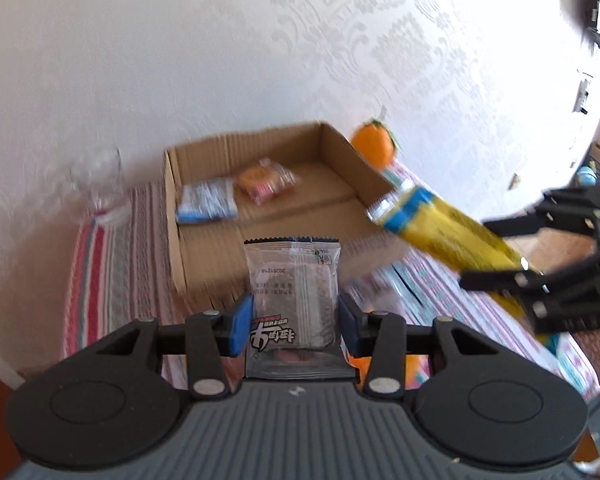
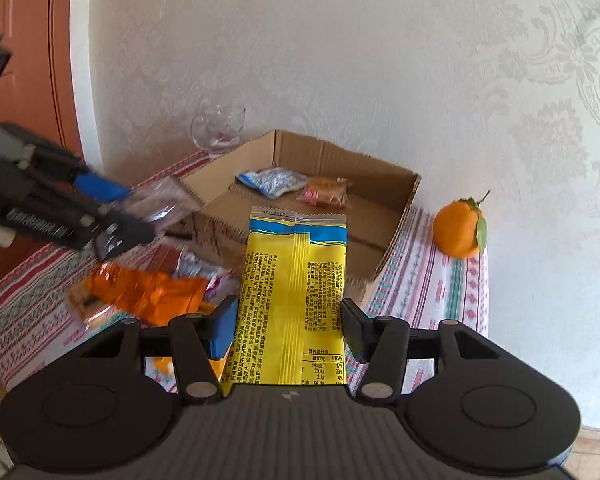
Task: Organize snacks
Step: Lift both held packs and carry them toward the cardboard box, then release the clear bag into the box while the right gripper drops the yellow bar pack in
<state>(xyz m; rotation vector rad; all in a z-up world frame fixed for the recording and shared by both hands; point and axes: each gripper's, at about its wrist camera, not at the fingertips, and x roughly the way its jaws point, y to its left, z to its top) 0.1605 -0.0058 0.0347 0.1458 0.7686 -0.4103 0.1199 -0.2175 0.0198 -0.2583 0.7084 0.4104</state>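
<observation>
My left gripper [image 1: 296, 326] is shut on a clear snack packet [image 1: 294, 292] with dark print, held upright just short of the open cardboard box [image 1: 284, 200]. In the right wrist view that left gripper [image 2: 140, 216] comes in from the left with the clear packet [image 2: 160, 200]. My right gripper [image 2: 288, 328] is shut on a long yellow and blue snack packet [image 2: 296, 288]; the left wrist view shows this right gripper [image 1: 512, 256] with the yellow packet [image 1: 440, 232] pointing at the box's right wall. Inside the box [image 2: 376, 200] lie a blue-white packet [image 2: 270, 180] and a pink-orange packet [image 2: 326, 192].
An orange [image 2: 458, 228] with a leaf stands right of the box, against the wall. A clear glass [image 2: 220, 128] stands behind the box's left corner. Several loose packets, among them an orange one [image 2: 148, 292], lie on the patterned tablecloth [image 2: 24, 312] at the front left.
</observation>
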